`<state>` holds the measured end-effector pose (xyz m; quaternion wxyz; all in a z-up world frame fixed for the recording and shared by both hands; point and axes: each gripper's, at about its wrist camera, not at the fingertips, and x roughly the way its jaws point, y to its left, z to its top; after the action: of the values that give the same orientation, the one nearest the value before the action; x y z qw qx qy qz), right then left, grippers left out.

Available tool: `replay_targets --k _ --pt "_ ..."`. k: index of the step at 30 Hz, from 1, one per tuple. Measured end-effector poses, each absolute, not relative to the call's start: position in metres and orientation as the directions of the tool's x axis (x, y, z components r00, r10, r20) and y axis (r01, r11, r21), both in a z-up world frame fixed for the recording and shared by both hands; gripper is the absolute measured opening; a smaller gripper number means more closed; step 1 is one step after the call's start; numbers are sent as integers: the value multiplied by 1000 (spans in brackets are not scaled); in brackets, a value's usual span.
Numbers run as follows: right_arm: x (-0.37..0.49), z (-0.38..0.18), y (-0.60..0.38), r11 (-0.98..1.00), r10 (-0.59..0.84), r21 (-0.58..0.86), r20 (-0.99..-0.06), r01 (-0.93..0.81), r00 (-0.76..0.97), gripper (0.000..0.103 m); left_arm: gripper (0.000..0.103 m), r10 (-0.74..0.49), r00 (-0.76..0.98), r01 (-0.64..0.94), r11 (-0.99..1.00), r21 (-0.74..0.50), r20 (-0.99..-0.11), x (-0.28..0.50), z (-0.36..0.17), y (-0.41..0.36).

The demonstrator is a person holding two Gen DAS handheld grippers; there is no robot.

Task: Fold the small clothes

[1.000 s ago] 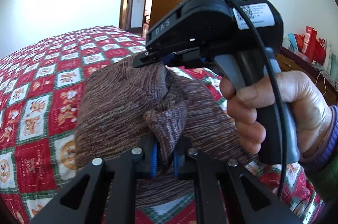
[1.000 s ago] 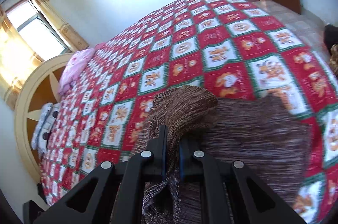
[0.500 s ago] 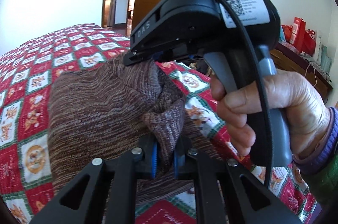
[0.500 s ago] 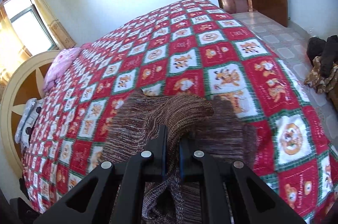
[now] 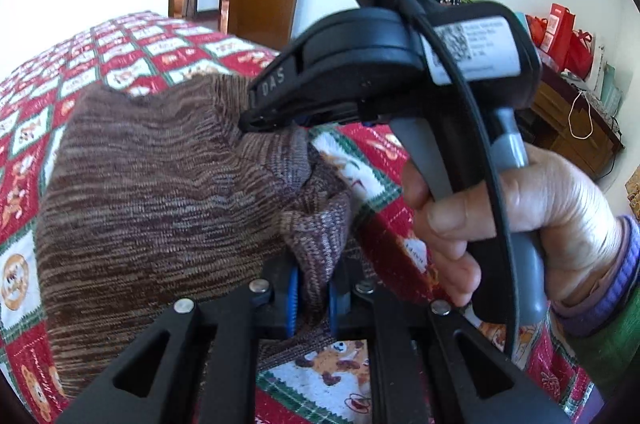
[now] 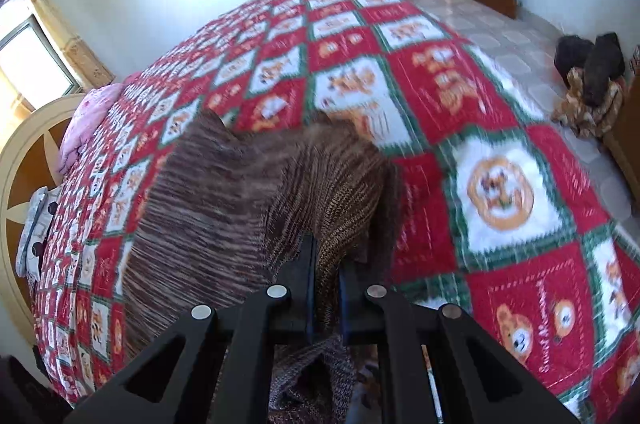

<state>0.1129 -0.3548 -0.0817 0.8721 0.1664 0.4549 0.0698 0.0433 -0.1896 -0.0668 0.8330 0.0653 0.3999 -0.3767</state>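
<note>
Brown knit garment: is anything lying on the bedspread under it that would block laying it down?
Nothing visible. Both the left gripper and right gripper are shut on the brown knit garment, and the bedspread around it shows only its pattern.

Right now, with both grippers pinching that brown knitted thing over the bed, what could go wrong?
1. The left gripper and right gripper each hold only a small bunch of the brown sweater, so the loose knit might slip free mid-fold.
2. The two grippers sit very close together, so they may bump.
3. Most of the cloth hangs bunched over the bedspread, so it may land creased rather than flat.
</note>
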Motion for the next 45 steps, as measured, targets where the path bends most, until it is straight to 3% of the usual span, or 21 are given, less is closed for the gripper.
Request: replay_targets --k 7,11,14,17,20,23,26,29,32,35,38,40,45 --pt "112 -85 -362 914 316 405 -757 32 572 11 12 -558 383 701 694 -162 -736 35 -67 -194" --pt "121 -82 -380 826 413 561 -669 54 618 15 18 -569 355 745 651 -143 -741 21 -66 -201" --pt "138 -86 -378 862 363 499 -729 87 580 15 18 -585 342 794 598 -107 -735 5 -63 -194" --pt "141 -85 -382 877 333 467 -757 111 562 15 25 -590 333 780 611 -137 -735 0 -61 -167" --pt "117 -63 -388 894 222 417 -730 164 647 19 39 -620 336 757 626 -189 -709 2 -52 -135" --pt "78 -40 -399 851 293 511 -650 119 701 29 51 -637 419 715 670 -197 -647 8 -35 -100" --pt "50 -30 -388 865 316 497 -648 70 693 29 57 -624 501 644 731 -223 -600 22 -24 -82" --pt "31 -31 -355 895 348 447 -680 -12 645 29 58 -562 546 586 786 -197 -621 44 -28 -88" --pt "31 -55 -328 929 318 370 -769 -21 554 29 58 -432 575 517 850 -100 -695 57 -49 -99" --pt "31 -86 -320 944 291 329 -835 -1 467 29 58 -351 525 466 881 -83 -776 62 -78 -97" --pt "32 -76 -315 960 267 275 -863 -46 429 29 72 -371 529 437 890 -130 -764 58 -89 -81" --pt "31 -63 -314 968 244 240 -859 -66 450 28 87 -345 552 416 903 -107 -759 57 -90 -77" --pt "57 -22 -327 973 195 230 -728 -34 657 28 92 -336 566 394 913 -111 -753 60 -91 -78"
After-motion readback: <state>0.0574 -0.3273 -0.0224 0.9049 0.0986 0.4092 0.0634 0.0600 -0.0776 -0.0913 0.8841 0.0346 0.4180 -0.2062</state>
